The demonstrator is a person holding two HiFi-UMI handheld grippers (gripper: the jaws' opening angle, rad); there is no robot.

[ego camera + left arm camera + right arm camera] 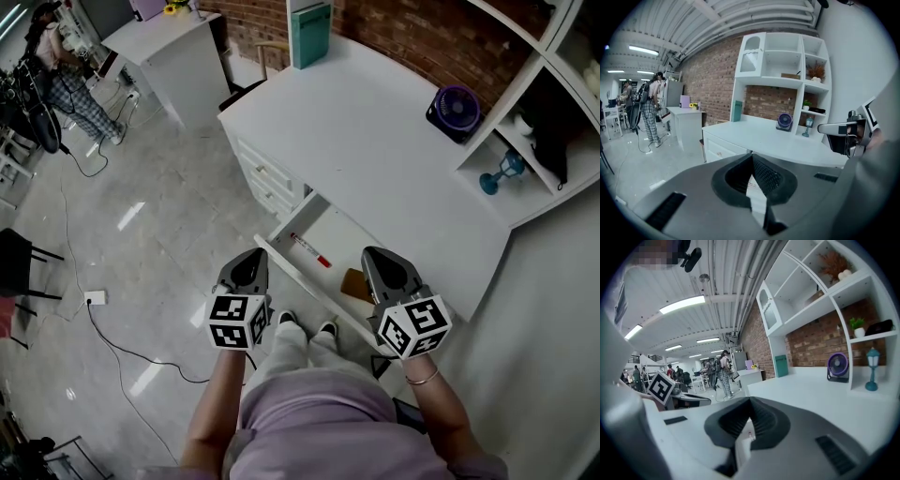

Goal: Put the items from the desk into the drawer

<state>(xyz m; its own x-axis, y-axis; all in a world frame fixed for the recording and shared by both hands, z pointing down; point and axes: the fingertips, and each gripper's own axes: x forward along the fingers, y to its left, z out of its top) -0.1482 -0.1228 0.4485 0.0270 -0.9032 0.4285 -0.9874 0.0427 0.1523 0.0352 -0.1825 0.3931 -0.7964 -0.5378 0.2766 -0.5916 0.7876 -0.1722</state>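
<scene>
White desk [375, 150], purple fan [457, 110], teal box [310, 36], red-capped pen [309, 251], reddish-brown brick wall [403, 28]

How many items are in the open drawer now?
2: a red-capped marker lies toward the drawer's left; a brown flat item sits beside the right gripper, which may hide more.

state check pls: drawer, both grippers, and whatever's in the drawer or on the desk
drawer: open, pulled out toward the person
pen: lying flat in the drawer
brown item: in the drawer, partly hidden by the right gripper
left gripper: jaws together, empty
right gripper: jaws together, empty
purple fan: upright on the desk; running or not, cannot tell
teal box: upright at the desk's back edge
</scene>
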